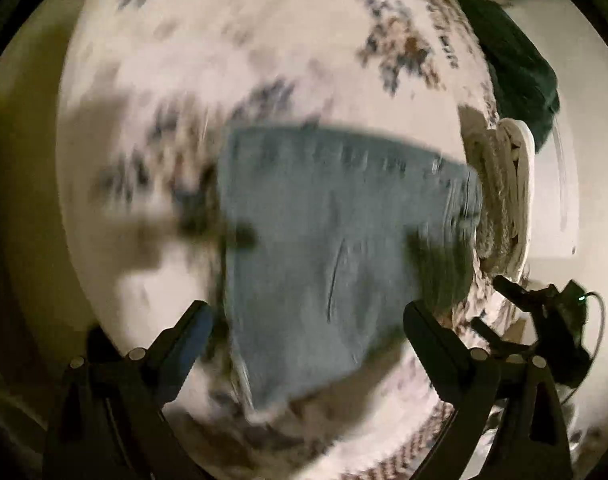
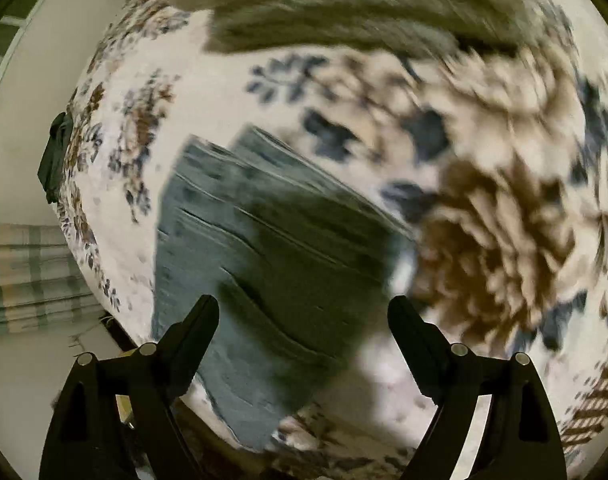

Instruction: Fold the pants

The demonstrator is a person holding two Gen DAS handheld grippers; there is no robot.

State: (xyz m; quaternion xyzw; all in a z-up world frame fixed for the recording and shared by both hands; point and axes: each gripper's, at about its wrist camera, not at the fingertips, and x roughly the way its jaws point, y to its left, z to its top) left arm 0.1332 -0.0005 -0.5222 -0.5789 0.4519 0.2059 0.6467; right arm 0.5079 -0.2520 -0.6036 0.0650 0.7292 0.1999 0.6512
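The blue denim pants (image 1: pixel 336 240) lie folded into a compact rectangle on a floral bedspread (image 1: pixel 224 60). My left gripper (image 1: pixel 308 316) is open and empty, hovering above the near edge of the pants. In the right wrist view the pants (image 2: pixel 240 248) lie below and left of centre, partly in shadow. My right gripper (image 2: pixel 304 316) is open and empty above them. The right gripper also shows in the left wrist view (image 1: pixel 540 312) at the right. Both views are motion-blurred.
A folded cream blanket (image 1: pixel 504 196) lies on the bed just right of the pants, seen at the top in the right wrist view (image 2: pixel 344 8). A dark green cloth (image 1: pixel 516 64) hangs at the bed's far edge. The bedspread (image 2: pixel 504 200) fills the right wrist view.
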